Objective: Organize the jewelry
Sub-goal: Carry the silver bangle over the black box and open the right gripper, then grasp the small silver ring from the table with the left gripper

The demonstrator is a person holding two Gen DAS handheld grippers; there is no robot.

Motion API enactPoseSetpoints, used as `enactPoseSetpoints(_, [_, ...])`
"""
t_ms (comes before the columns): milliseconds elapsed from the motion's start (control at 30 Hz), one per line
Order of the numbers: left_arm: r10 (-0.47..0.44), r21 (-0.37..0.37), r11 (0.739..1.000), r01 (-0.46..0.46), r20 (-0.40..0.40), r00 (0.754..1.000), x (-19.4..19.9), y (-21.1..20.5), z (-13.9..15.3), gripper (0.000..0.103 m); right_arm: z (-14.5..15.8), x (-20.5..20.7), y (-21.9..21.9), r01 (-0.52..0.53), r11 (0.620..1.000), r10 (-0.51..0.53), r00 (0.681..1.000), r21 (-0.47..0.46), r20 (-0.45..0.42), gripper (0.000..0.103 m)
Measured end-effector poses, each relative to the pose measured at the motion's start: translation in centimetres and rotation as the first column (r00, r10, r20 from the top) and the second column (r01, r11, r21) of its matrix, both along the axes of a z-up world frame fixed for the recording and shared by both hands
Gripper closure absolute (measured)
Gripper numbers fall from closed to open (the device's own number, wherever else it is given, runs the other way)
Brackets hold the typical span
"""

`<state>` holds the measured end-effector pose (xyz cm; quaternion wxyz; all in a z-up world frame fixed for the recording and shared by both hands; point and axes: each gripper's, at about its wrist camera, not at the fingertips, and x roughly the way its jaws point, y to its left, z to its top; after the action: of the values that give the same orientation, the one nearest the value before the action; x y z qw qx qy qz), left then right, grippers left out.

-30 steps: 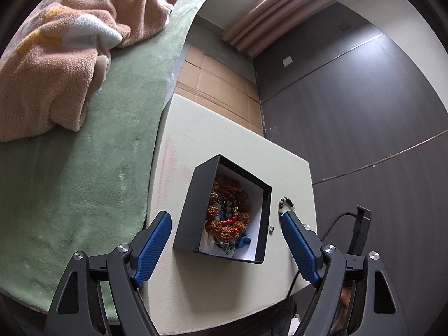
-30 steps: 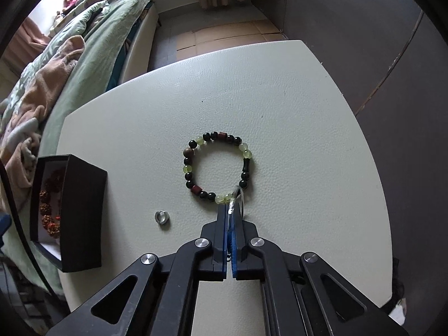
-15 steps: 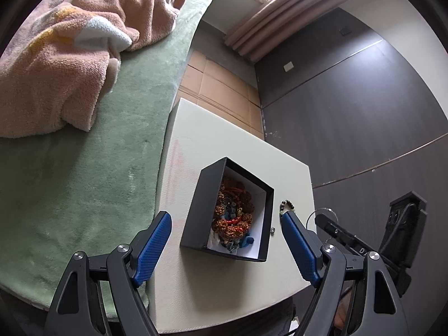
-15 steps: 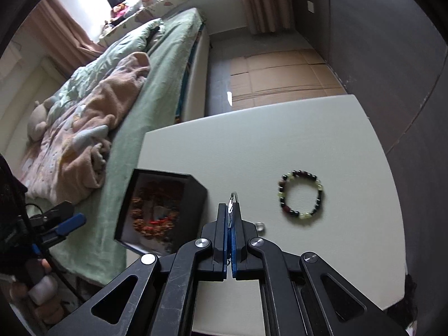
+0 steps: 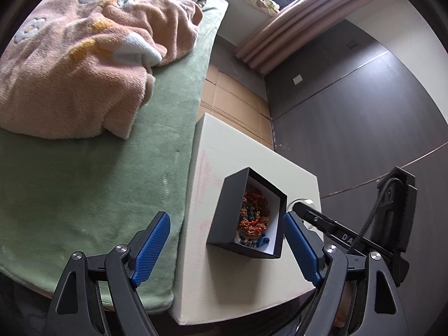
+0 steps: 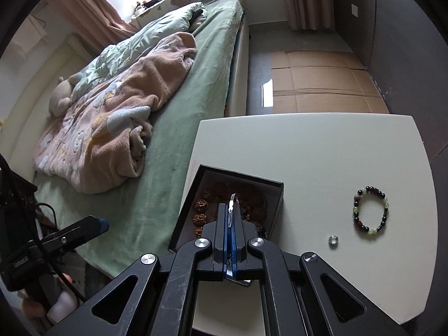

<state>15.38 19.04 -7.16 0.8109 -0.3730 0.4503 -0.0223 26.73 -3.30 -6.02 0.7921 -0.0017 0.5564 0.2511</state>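
Fingers on your right gripper [image 6: 230,212] are pressed together on a small silvery piece [image 6: 231,202], too small to identify, whose tip pokes out just past the pads, directly over the open black box [image 6: 275,210]. That piece looks light and thin, so expect it to cling or slip sideways when you let go; ease the pads apart low over the box rather than dropping from height. Your left gripper [image 5: 224,240] hangs spread wide and empty, one blue pad on either side of the box from its own view, not touching it. Inside the box lies a heap of brown, knobbly beads with red and blue bits [image 5: 253,218]. Out on the pale table [image 6: 322,151], to the right of the box, sits a tiny silver ring-like item [image 6: 333,240]: hard, smooth and likely to skid, so pinch across it squarely. Just beyond it rests the beaded bracelet [image 6: 371,210], black, dark red and pale green, lying flat in a loop. It should be limp and light on its cord; take it across one side of the loop, over a couple of beads, and it will dangle freely.
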Motion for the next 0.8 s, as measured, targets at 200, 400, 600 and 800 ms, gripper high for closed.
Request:
enactPoseSetpoints(200, [0.009, 0.009, 1.0, -0.009, 0.008, 1.0, -0.2, 0.0, 0.1, 0.011, -0.4, -0.2, 0.6, 0.002, 0.999, -0.001, 1.0, 0.033, -0.031, 0.032])
enactPoseSetpoints(400, [-0.053, 0.013, 0.999, 0.053, 0.008, 0.999, 1.0, -2.6, 0.1, 0.01, 0.7, -0.7, -2.5, 0.044, 0.998, -0.043, 0.999, 0.045, -0.011, 0.032])
enactPoseSetpoints(600, [-0.154, 0.037, 0.987, 0.155, -0.005, 0.988, 2.9, -7.2, 0.3, 0.01, 1.3, -1.2, -8.3, 0.153, 0.986, -0.153, 0.988, 0.068, -0.002, 0.032])
enactPoseSetpoints(800, [-0.267, 0.089, 0.96, 0.267, -0.012, 0.964, 5.2, -12.3, 1.2, 0.011, 1.3, -1.7, -14.1, 0.253, 0.963, -0.255, 0.967, 0.09, 0.006, 0.032])
